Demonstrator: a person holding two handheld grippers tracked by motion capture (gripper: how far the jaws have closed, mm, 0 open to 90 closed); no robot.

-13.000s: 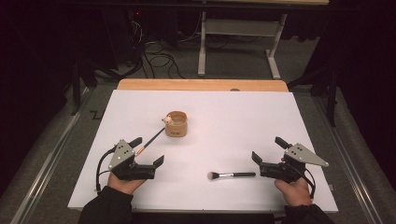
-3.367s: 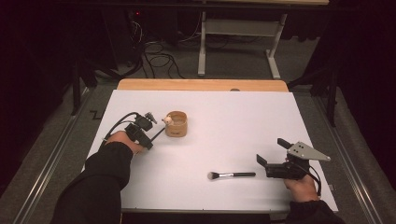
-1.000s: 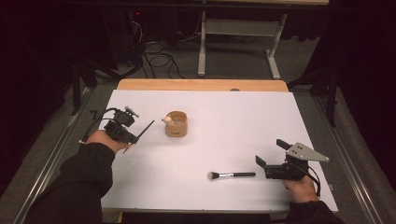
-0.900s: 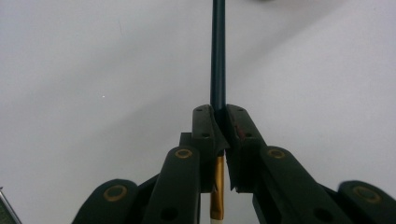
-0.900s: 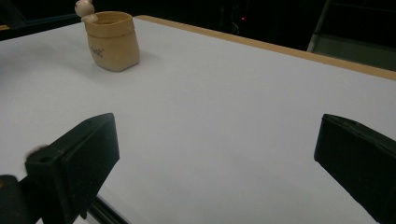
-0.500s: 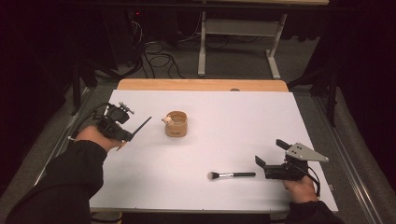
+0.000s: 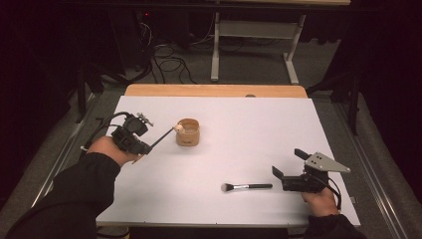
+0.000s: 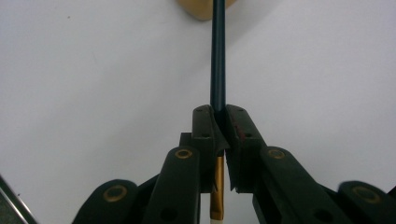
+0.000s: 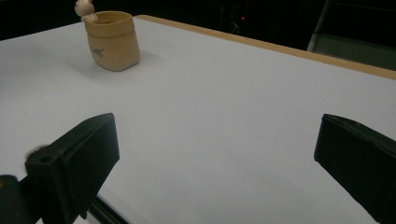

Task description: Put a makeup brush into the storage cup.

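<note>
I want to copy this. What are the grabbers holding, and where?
The left gripper clamps a thin dark brush on its handle, near the gold band. The right gripper holds nothing.

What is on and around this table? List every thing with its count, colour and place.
cup: one, tan, left of the table's middle.
held brush: one, dark handle, pale tip at the cup's rim.
lying brush: one, black handle, flat near the front edge.
table: one, white top, wooden strip at the far edge.
cables: several, dark, on the floor behind.
left gripper: one, black, shut on the held brush.
right gripper: one, black, open beside the lying brush's handle end.
</note>
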